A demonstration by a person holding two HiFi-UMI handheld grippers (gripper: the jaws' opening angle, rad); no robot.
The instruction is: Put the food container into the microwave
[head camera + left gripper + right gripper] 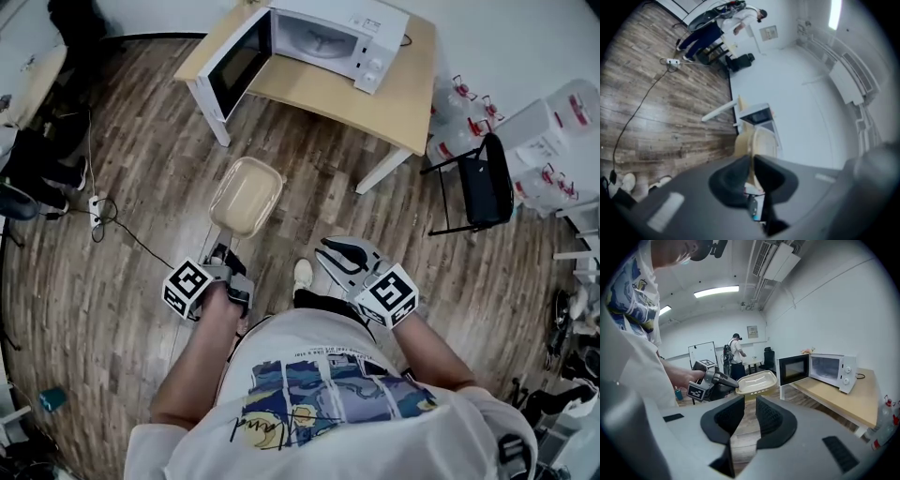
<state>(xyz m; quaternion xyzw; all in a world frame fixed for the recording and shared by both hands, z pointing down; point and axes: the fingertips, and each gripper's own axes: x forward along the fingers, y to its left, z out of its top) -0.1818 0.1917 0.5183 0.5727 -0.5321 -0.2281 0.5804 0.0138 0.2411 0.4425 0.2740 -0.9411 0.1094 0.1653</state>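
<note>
Overhead first: carries the food container [247, 195] out ahead of the left tongs [223, 251], clamped on its near rim, so as to hold the tub level and clear of the body. Stands well back from the microwave [323, 37], far beyond both tongs on a wooden table [403, 98], its door [234, 64] swung wide to the left, ready to take the load. Holds the right tongs [330, 253] low, just to the right of the left pair, carrying nothing, probably spare for the door.

Next, along the left tongs: shows both jaws pressed together on the thin rim, the tub rising straight beyond them and lined up with the open microwave farther ahead. Reads as an aim at the cavity. Catches a person [717, 28] far off to the upper left, across the wooden floor [656, 93], and a cable [637, 110] trailing over the boards.

Lastly, along the right tongs: leaves a narrow gap between the jaws, only floor showing through, nothing gripped. Finds the container up ahead, pinched by the other tongs reaching in from the left, the microwave to the right of it and well apart. Judged from this: carrying under way, loading not yet begun, with a thin rim grip likely to let the tub sag or tip if hurried.
</note>
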